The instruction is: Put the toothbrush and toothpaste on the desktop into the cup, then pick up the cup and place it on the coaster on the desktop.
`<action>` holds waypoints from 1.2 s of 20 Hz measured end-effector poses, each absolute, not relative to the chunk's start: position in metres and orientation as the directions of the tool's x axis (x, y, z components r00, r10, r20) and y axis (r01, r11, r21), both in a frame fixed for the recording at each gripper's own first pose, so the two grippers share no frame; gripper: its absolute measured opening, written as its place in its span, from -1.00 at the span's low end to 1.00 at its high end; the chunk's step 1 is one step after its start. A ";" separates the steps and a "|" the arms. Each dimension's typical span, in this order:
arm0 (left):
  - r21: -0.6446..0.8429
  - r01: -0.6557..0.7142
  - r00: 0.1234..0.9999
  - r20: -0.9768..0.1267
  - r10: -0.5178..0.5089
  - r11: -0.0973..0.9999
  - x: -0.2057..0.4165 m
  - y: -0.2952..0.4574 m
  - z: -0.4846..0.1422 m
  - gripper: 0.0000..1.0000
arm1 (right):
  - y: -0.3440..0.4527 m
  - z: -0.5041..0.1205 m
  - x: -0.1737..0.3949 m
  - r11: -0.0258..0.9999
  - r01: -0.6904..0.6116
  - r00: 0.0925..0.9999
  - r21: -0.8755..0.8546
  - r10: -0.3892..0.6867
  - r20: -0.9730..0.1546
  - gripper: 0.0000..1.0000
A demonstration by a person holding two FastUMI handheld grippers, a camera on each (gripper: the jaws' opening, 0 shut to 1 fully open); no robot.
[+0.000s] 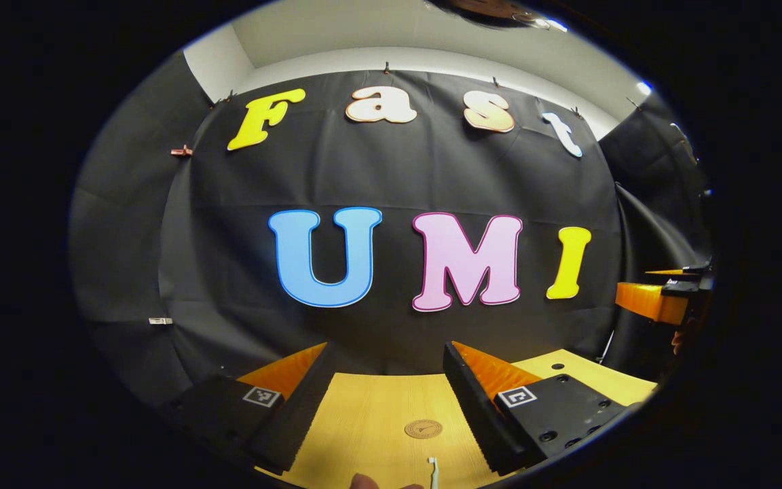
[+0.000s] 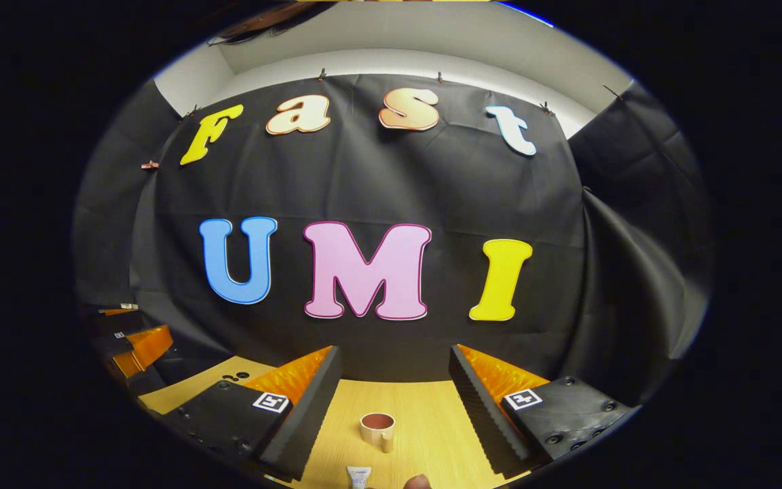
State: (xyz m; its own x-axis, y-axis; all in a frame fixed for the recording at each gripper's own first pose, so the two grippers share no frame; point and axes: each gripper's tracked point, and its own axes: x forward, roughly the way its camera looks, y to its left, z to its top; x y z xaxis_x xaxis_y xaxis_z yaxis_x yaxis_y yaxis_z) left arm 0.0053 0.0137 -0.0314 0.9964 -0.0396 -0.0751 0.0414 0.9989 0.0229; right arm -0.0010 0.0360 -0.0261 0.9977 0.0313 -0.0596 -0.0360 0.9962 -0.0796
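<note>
Both grippers, left gripper (image 1: 381, 401) and right gripper (image 2: 394, 407), hover with jaws wide open, empty (nothing started). Lower the left squarely over the toothbrush (image 1: 433, 470) on the counter (image 1: 370, 421).

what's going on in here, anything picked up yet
Nothing is picked up yet. A person holds two tongs above a wooden desktop, both open and empty. In the left gripper view, the left tongs point toward the round coaster, with the toothbrush lying nearer the camera. In the right gripper view, the right tongs face the cup, which stands upright and looks empty, and the toothpaste lies on the desktop in front of it.
</note>
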 end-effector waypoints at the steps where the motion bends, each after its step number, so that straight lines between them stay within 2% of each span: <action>1: 0.028 0.041 0.996 -0.077 -0.039 0.999 0.005 0.015 -0.033 1.00 | 0.037 -0.035 0.001 0.995 -0.036 0.995 -0.089 0.027 -0.097 0.95; 4: 0.047 0.047 0.996 -0.080 -0.043 0.998 0.004 0.017 -0.038 1.00 | 0.048 -0.085 0.002 0.995 -0.065 0.952 -0.074 0.039 -0.302 0.96; 7: 0.066 0.059 0.994 -0.097 -0.052 0.996 0.000 0.017 -0.052 1.00 | 0.055 -0.148 -0.003 0.996 -0.075 0.865 -0.051 0.039 -0.500 0.95; 9: 0.072 0.069 0.991 -0.116 -0.060 0.995 -0.003 0.017 -0.064 1.00 | 0.060 -0.202 -0.013 0.995 -0.096 0.761 -0.036 0.050 -0.647 0.94; 12: 0.085 0.081 0.985 -0.160 -0.067 0.993 -0.008 0.018 -0.085 0.99 | 0.065 -0.272 -0.032 0.995 -0.098 0.605 -0.002 0.059 -0.794 0.94; 15: 0.103 0.072 0.974 -0.221 -0.048 0.992 -0.012 0.025 -0.112 0.98 | 0.070 -0.330 -0.039 0.995 -0.095 0.482 0.015 0.059 -0.874 0.94; 24: 0.050 0.037 0.933 -0.361 -0.016 0.998 -0.012 0.031 -0.169 0.98 | 0.065 -0.433 -0.049 0.994 -0.111 0.271 -0.015 0.015 -0.962 0.94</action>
